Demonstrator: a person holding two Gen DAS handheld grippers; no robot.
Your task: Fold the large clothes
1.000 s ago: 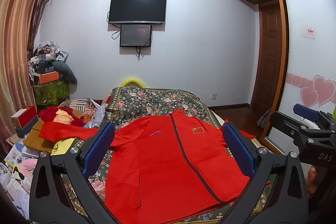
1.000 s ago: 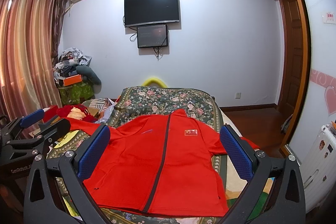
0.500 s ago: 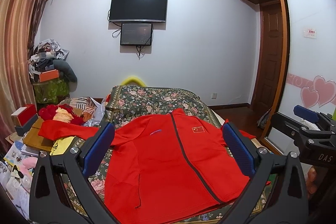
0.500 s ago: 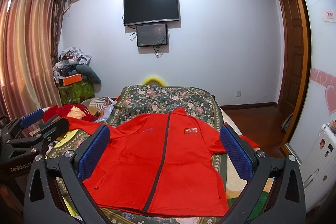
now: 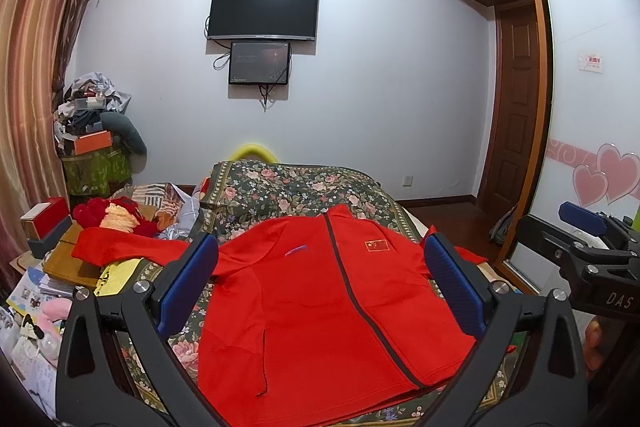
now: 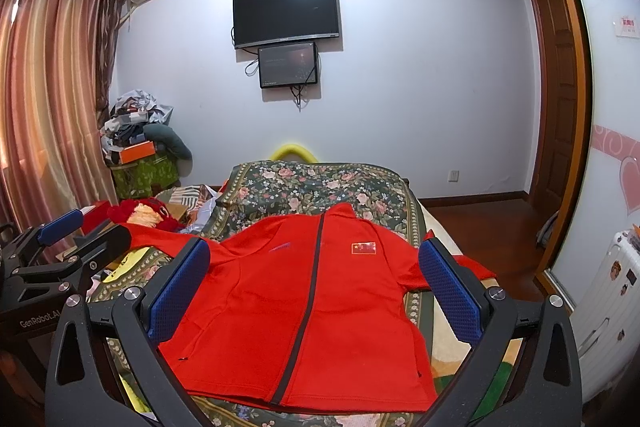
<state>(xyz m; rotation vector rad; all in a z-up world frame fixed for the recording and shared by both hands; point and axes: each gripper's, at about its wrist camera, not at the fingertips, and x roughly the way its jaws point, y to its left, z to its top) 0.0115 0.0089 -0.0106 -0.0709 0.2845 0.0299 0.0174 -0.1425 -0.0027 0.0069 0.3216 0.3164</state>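
Red jacket (image 5: 320,307) is laid flat, front up, on the floral bedspread (image 5: 296,187) of the bed, zip closed down the middle, collar pointed toward the far wall. A flag patch (image 5: 377,245) is seen on one chest side. One sleeve (image 5: 128,251) is stretched out sideways over the clutter beside the bed; the other sleeve (image 5: 468,257) is draped off the opposite bed edge.

Left claw (image 5: 320,267) is held above the near hem, released, jaws spread wide, nothing gripped. Blue pads (image 5: 188,283) are seen framing the jacket body, no contact with fabric.

Right claw (image 6: 316,267) is likewise released and spread wide over the jacket, nothing gripped. From its view the left claw is seen off to the side (image 6: 60,251); from the left wrist view the right claw is seen at the frame edge (image 5: 592,247).

A TV (image 5: 264,10) is mounted on the far wall, with a smaller screen (image 5: 259,63) just beneath it.
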